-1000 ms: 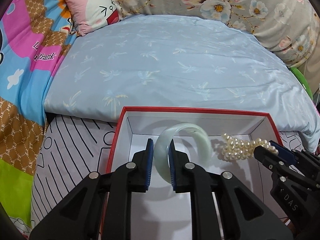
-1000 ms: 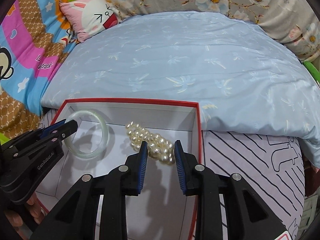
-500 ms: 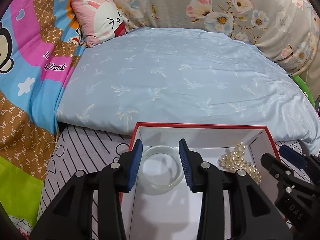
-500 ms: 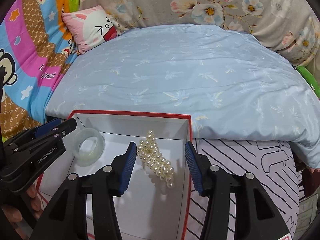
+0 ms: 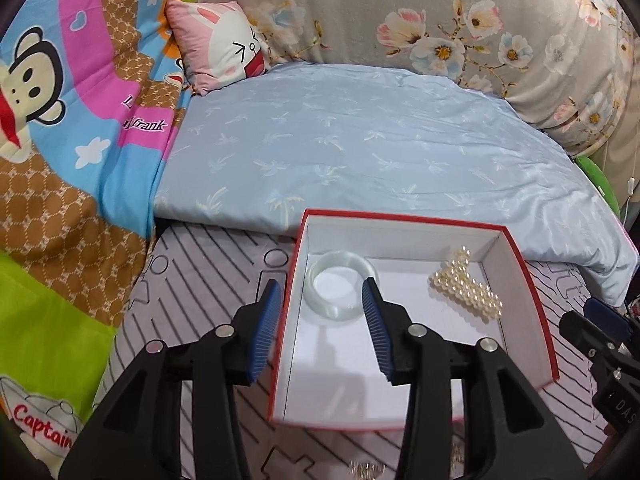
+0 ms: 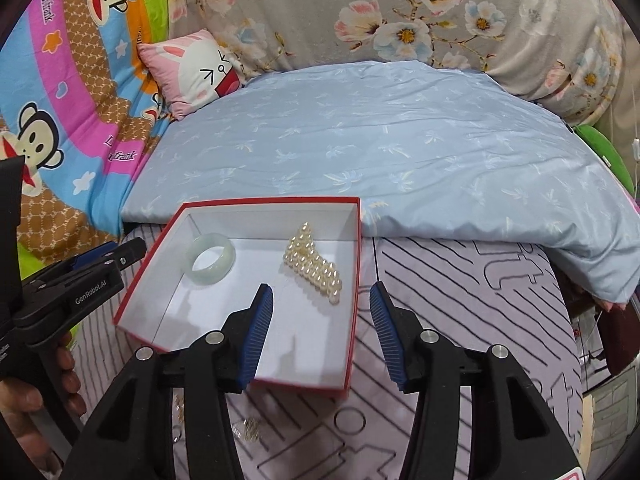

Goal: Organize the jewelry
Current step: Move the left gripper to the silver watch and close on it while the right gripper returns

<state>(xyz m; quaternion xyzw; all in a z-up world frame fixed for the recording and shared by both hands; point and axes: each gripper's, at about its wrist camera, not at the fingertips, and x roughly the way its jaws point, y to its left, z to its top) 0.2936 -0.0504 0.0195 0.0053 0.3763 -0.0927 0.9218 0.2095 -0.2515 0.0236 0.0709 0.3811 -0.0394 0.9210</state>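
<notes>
A red box with a white inside (image 5: 520, 264) (image 6: 356, 264) stands on the purple striped mat. A pale green jade bangle (image 5: 340, 288) (image 6: 211, 259) lies flat in its left part. A pearl bracelet (image 5: 466, 289) (image 6: 314, 263) lies in its right part. My left gripper (image 5: 320, 320) is open and empty, raised above the box's left edge. My right gripper (image 6: 320, 320) is open and empty, raised above the box's right front corner. A thin ring (image 6: 350, 421) and small gold pieces (image 6: 248, 434) lie on the mat in front of the box.
A light blue quilt (image 5: 360, 152) lies behind the box. A pink bunny pillow (image 5: 224, 50) sits at the back left, with a colourful cartoon blanket (image 5: 60, 140) on the left and a floral cover (image 5: 480, 20) at the back.
Both grippers opened, let go of the bangle and the pearl bracelet inside the box, then pulled back and up. The bangle now lies flat.
</notes>
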